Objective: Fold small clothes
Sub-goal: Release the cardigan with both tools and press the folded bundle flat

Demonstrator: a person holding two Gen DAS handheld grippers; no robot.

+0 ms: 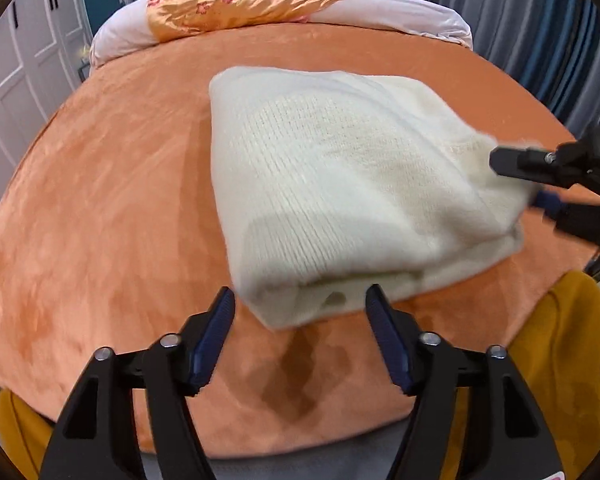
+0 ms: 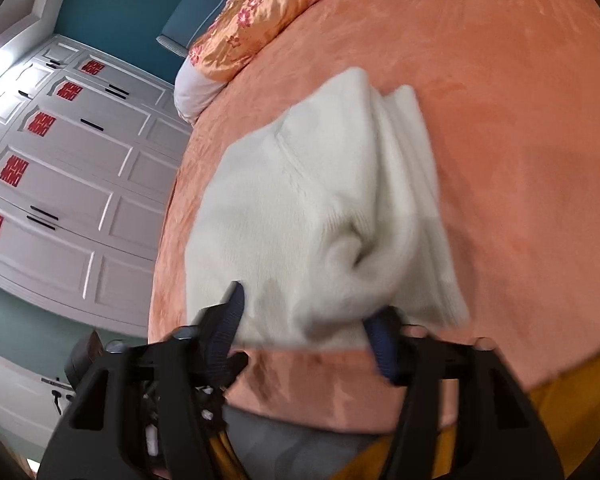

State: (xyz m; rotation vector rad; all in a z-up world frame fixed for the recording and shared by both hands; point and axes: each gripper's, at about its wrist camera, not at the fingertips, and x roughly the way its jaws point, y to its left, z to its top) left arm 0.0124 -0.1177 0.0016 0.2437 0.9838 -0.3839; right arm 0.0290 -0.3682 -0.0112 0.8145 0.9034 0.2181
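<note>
Presently, the white sweater (image 1: 340,192) lies folded into a thick bundle on the orange bed cover (image 1: 100,200), toward the near edge of the bed and right of its middle. The left gripper (image 1: 300,312) stands with jaws wide apart, holding nothing, its tips just short of the sweater's near corner. The right gripper (image 2: 304,320) has a bunched part of the sweater between its fingers; the jaws look partly open, and whether they are clamping the cloth or merely straddling it cannot be told, as both views are blurred there. Risk noted: the knit is soft and springy, so a pull from one side only could drag the layers askew or open the fold. An uneven grip on the bunched cloth would likely cause it.
</note>
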